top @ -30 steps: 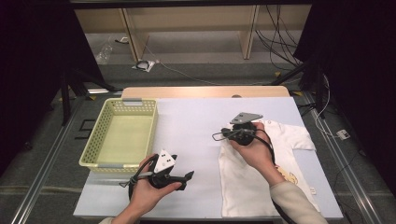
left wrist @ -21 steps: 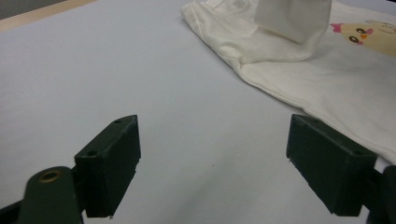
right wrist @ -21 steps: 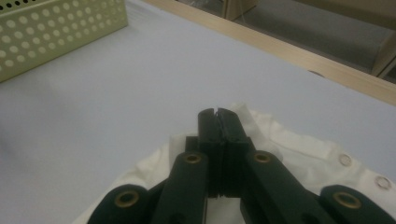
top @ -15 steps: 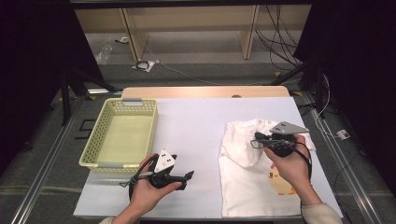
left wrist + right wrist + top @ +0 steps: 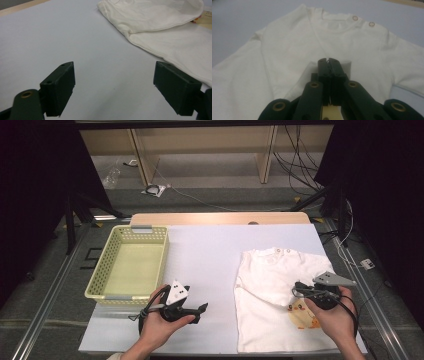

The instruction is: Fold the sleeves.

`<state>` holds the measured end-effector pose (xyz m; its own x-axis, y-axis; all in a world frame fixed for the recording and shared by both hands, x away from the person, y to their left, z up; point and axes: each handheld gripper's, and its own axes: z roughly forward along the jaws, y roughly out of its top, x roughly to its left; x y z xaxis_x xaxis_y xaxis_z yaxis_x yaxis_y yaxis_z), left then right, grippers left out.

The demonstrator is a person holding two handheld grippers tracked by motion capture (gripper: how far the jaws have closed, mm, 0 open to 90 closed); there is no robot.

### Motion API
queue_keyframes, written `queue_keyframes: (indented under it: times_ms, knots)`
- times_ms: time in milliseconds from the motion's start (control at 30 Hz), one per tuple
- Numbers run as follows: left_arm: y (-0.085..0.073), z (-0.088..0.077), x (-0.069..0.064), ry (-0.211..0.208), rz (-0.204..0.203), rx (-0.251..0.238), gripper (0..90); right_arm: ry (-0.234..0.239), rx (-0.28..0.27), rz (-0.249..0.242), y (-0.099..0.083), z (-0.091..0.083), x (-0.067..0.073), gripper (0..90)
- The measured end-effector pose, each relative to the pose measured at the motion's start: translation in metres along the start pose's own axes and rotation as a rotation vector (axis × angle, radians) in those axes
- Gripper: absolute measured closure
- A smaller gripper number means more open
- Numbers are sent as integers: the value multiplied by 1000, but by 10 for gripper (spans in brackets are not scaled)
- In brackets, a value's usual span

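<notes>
High view: white shirt (image 5: pixel 272 295) lies flat on the table's (image 5: pixel 210 255) right half; yellow basket (image 5: pixel 131 265) sits at left.
Left gripper (image 5: pixel 113 90): jaws wide apart, holding nothing.
Right gripper (image 5: pixel 328 61): jaws pressed together above the shirt, grasping nothing visible.

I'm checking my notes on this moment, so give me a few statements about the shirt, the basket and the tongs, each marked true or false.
1. The white shirt lies flat on the right part of the table. True.
2. The yellow basket holds a folded garment. False: nothing lies in it.
3. The left tongs are shut. False: their jaws stand wide apart over bare table.
4. The right tongs have their jaws pressed together, pinching a fold of shirt fabric. True.
5. The shirt has two snap buttons near the neckline. True.
6. The basket sits on top of the shirt. False: they lie apart, with the basket at the table's left.
</notes>
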<state>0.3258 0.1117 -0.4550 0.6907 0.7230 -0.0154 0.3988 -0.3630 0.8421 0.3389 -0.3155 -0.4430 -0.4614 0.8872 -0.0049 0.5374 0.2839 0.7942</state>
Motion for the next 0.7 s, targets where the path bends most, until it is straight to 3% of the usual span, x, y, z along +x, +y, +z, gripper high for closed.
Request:
queue_keyframes:
  times_ms: [400, 533, 700]
  knots:
    - [0, -1, 0, 8, -2, -6, 176, -4, 80, 46, -39, -26, -8, 894]
    - [1, -1, 0, 8, 1, -9, 176, -32, 58, 80, -44, -38, -15, 885]
    - [1, -1, -1, 5, 8, -13, 175, -47, 30, 78, -40, -42, -19, 854]
